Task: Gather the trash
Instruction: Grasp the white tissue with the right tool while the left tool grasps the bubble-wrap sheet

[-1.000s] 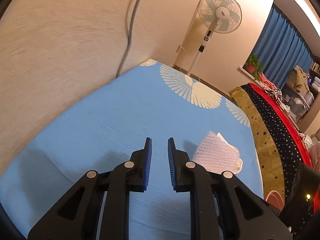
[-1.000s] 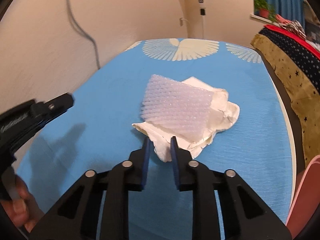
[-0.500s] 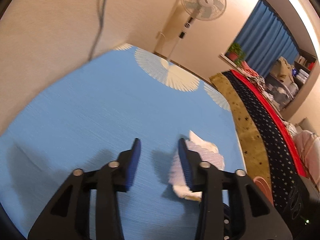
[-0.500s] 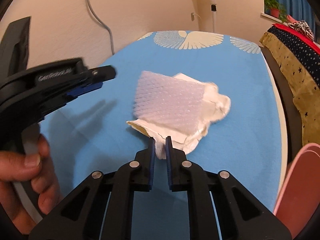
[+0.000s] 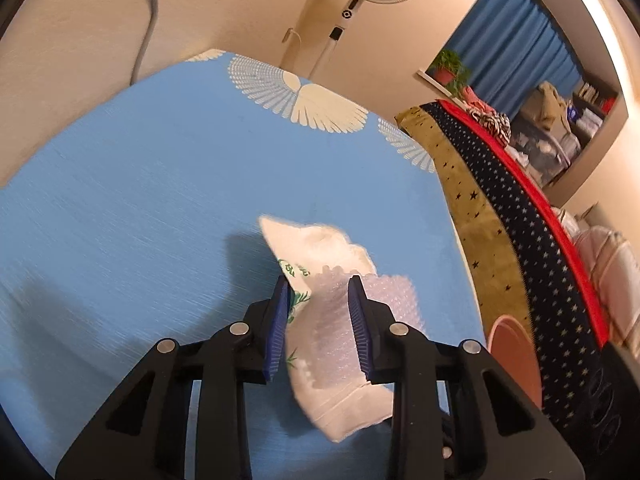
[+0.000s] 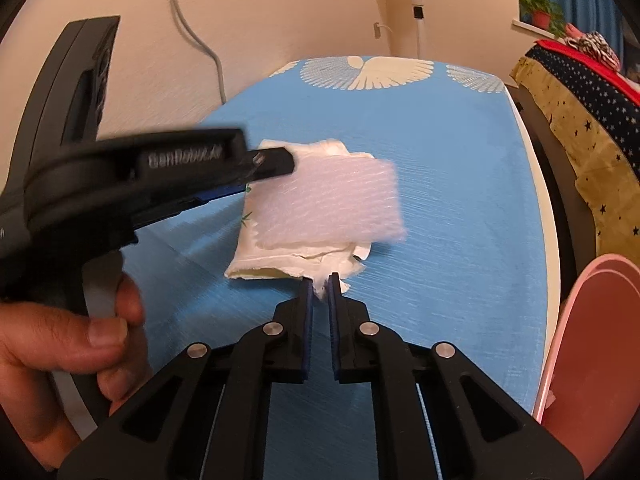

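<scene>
The blue cloth-covered surface (image 6: pixel 460 168) with white wing prints lies bare on its far half and along its right side, so a hand could pass there freely. Near the middle, a white crumpled paper wrapper (image 6: pixel 304 248) topped with a sheet of clear bubble wrap (image 6: pixel 332 204) takes up the room. The left gripper (image 6: pixel 276 166) reaches in from the left over the wrapper, blocking that side. A beige wall (image 6: pixel 260 40) hems the left edge; a pink rounded board (image 6: pixel 592 340) crowds the near right corner.
</scene>
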The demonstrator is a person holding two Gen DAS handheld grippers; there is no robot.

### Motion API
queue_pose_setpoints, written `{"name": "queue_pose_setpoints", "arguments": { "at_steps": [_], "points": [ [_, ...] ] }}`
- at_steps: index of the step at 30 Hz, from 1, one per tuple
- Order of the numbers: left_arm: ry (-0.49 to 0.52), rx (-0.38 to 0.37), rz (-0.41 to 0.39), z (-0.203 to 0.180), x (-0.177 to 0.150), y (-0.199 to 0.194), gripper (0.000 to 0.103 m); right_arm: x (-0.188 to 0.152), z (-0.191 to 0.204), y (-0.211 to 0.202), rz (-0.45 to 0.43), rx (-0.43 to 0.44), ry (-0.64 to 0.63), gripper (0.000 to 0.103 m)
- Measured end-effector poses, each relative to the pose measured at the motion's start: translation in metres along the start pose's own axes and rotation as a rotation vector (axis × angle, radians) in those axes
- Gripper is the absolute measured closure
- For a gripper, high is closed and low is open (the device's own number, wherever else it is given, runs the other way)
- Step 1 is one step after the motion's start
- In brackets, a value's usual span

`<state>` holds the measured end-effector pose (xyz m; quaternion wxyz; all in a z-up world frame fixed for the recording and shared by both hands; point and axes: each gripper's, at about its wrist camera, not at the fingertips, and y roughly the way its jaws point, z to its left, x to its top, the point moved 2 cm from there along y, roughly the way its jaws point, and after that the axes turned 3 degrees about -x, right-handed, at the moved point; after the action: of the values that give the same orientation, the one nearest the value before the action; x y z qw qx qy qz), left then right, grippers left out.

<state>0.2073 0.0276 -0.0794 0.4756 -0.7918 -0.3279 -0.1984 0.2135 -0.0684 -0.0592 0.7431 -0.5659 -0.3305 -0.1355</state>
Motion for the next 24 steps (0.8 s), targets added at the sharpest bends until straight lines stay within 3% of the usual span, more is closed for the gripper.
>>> {"name": "queue_pose_setpoints", "arguments": {
  "at_steps": [3,5,8,9,11,16,18,19,24],
  "points": [
    [0.016,0.018,-0.004,0.0,0.001,-0.004,0.072,0.0,0.0,-0.001,-0.001,-0.005,0.004,0.098],
    [0.022,0.073,-0.019,0.003,0.002,-0.01,0.048,-0.001,0.0,-0.002,-0.001,-0.008,0.01,0.098],
    [0.015,0.101,-0.058,0.007,0.003,-0.019,0.045,-0.004,-0.001,-0.003,0.002,-0.014,0.015,0.099],
    [0.019,0.097,-0.069,0.007,0.004,-0.022,0.046,-0.005,-0.001,-0.003,0.004,-0.016,0.014,0.099],
    [0.048,0.055,-0.078,0.0,0.005,-0.024,0.058,-0.006,-0.001,-0.003,0.006,-0.018,0.015,0.099],
    [0.121,0.056,-0.02,-0.012,-0.003,-0.014,0.059,-0.006,-0.001,-0.003,0.007,-0.019,0.017,0.099],
    [0.126,0.055,0.014,-0.011,-0.007,-0.009,0.075,-0.006,-0.001,-0.002,0.008,-0.019,0.019,0.099],
    [0.13,0.059,0.026,-0.01,-0.009,-0.008,0.09,-0.006,-0.002,-0.002,0.008,-0.018,0.021,0.099],
    [0.119,0.049,-0.034,-0.01,-0.002,-0.026,0.094,-0.006,-0.005,-0.006,0.002,-0.025,0.045,0.101]
  ]
}}
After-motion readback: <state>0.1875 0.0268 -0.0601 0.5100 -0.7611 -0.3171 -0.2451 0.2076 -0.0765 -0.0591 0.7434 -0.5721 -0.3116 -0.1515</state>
